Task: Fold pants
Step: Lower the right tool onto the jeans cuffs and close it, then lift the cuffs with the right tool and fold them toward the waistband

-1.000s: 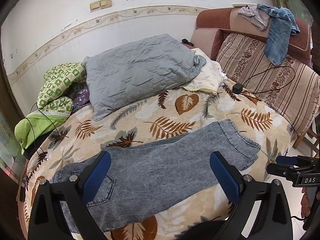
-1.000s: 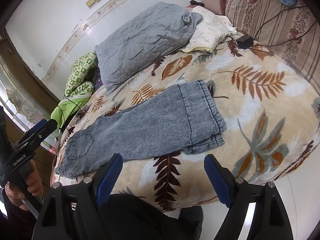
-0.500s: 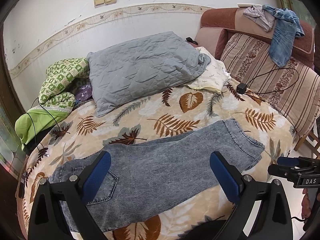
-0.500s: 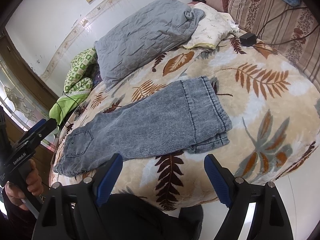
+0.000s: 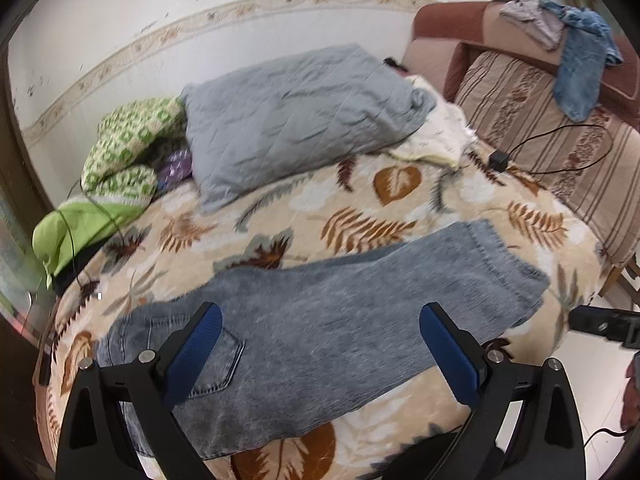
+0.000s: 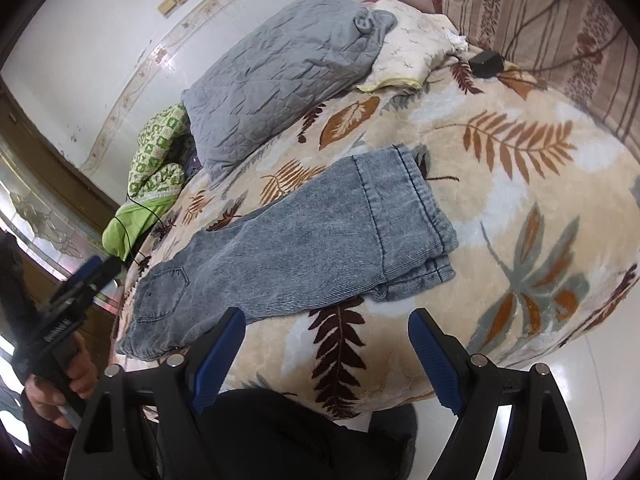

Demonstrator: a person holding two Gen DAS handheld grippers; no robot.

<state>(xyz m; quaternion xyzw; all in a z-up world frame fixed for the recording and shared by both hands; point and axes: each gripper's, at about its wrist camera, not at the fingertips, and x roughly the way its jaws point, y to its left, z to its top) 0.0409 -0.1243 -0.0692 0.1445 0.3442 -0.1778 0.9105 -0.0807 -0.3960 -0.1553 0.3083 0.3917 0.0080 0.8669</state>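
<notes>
Grey washed denim pants (image 5: 320, 320) lie flat on the leaf-print blanket (image 5: 360, 208), folded lengthwise, waist and back pocket at the left, leg hems at the right. They also show in the right wrist view (image 6: 304, 248). My left gripper (image 5: 320, 344) is open and empty, hovering above the middle of the pants. My right gripper (image 6: 324, 344) is open and empty, held off the near edge of the bed below the pants. The left gripper also shows at the left edge of the right wrist view (image 6: 76, 284), and the right gripper shows at the right edge of the left wrist view (image 5: 600, 324).
A grey quilted pillow (image 5: 296, 112) and a cream pillow (image 5: 436, 140) lie at the back of the bed. A green blanket (image 5: 120, 160) is bunched at the back left. A striped sofa (image 5: 560, 120) with a charger and cable (image 5: 498, 160) stands at the right, clothes (image 5: 576, 64) draped over its back.
Both grippers have moved closer to the bed and a little lower, so the pants fill more of each view. The pants have not moved. Both grippers stay open.
</notes>
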